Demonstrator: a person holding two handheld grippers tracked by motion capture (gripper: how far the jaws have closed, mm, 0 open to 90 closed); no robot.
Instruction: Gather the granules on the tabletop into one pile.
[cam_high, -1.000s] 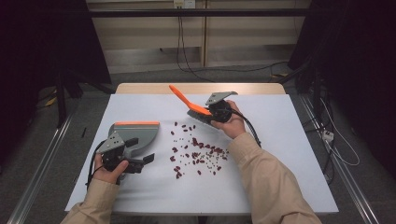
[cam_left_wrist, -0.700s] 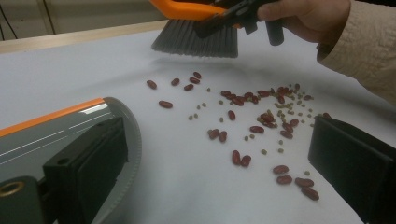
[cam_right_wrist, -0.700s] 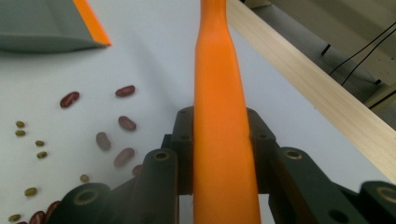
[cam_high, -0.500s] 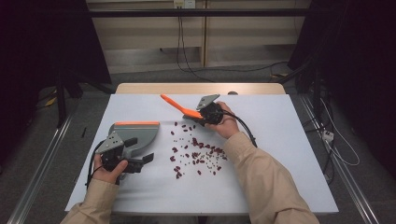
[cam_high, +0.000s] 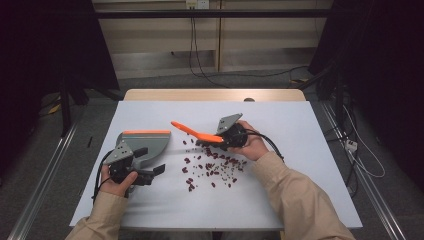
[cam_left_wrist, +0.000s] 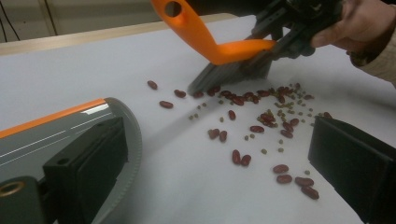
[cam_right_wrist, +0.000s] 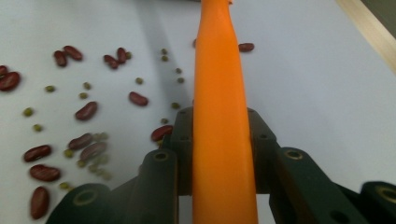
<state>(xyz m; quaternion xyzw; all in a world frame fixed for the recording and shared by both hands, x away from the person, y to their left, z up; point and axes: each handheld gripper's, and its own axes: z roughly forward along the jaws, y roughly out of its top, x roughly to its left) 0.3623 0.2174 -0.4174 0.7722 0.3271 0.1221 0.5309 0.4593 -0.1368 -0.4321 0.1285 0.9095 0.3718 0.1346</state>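
Dark red beans and small green ones (cam_high: 215, 167) lie scattered mid-table. My right gripper (cam_high: 222, 137) is shut on the orange handle of a brush (cam_high: 192, 132), and the grey bristles rest at the far edge of the beans (cam_left_wrist: 261, 121). The handle (cam_right_wrist: 219, 70) runs straight out between its jaws. A grey dustpan with an orange lip (cam_high: 145, 140) lies flat at the left. My left gripper (cam_high: 150, 161) stands open beside it, one jaw over the pan's edge (cam_left_wrist: 60, 126), with bare table between the jaws. It faces the brush (cam_left_wrist: 224, 51).
A white sheet (cam_high: 300, 150) covers the table, and a wooden edge (cam_high: 215, 95) shows at the far side. Cables trail on the floor beyond it. Bare sheet lies to the right of the beans and along the near edge.
My right gripper has carried the brush left and toward the person, lowering its bristles to the far edge of the beans. The left gripper and dustpan have stayed put.
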